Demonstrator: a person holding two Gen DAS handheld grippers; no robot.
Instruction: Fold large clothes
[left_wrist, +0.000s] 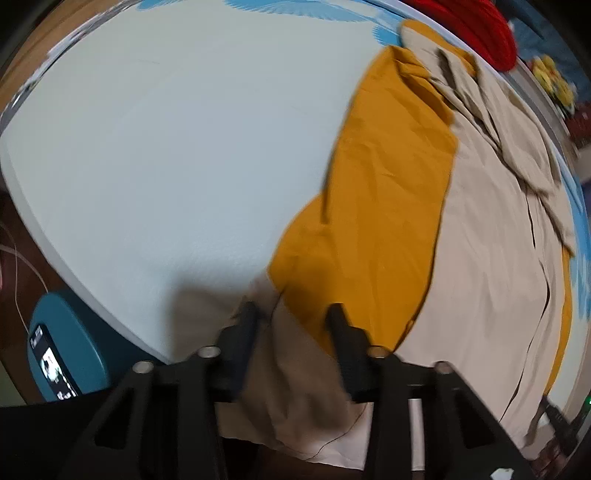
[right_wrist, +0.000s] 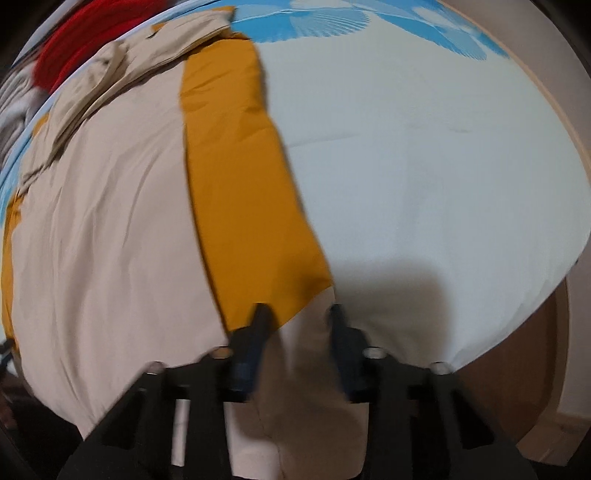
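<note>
Lying flat on the pale bed sheet (left_wrist: 166, 147), the beige coat (left_wrist: 487, 258) is showing its mustard lining (left_wrist: 380, 206); the left claw (left_wrist: 291, 314) is sitting with jaws apart, beige hem passing between them. A phone (left_wrist: 51, 365) is resting on a teal stool (left_wrist: 79, 332).

In the right view, the right claw (right_wrist: 299, 314) is likewise spread, straddling the beige coat's (right_wrist: 103, 229) hem beside its lining (right_wrist: 243, 206), red fabric (right_wrist: 74, 48) bunching behind.

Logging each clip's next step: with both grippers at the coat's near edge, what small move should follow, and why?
Probably close both grippers on the hem. The left gripper and right gripper both stand open, straddling the near edge of the beige coat with mustard-yellow lining, which lies spread on the pale blue bedsheet.
</note>
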